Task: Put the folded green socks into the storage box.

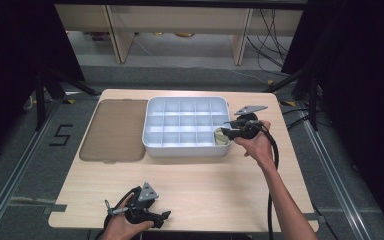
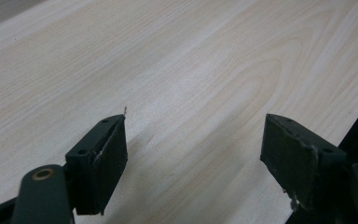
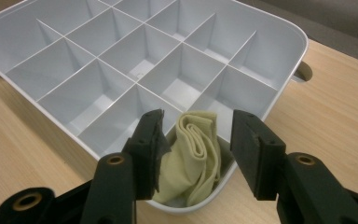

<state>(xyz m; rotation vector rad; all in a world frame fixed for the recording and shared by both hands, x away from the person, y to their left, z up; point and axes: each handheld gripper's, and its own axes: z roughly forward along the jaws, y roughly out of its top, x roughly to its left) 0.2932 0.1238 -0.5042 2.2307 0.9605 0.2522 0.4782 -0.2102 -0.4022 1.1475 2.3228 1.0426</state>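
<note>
One folded pale-yellow cloth [image 3: 193, 156] in the near corner compartment of one white plastic divided tray [image 3: 279, 88], centre-bottom of right gripper view; folds clear there alone. Right gripper [image 3: 196, 140] jaws spread beside cloth, not pinching. Left gripper [image 2: 193, 154] spread wide, lower frame.

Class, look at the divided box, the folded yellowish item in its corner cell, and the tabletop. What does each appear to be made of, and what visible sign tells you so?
Divided box: probably moulded plastic, pale grey-white, smooth with a slight sheen and rounded corners.
Folded item: likely soft cloth, pale yellow, matte, with limp layered folds.
Tabletop: light wood or wood-look laminate; grain lines show, but the flat, even surface leaves it open.
</note>
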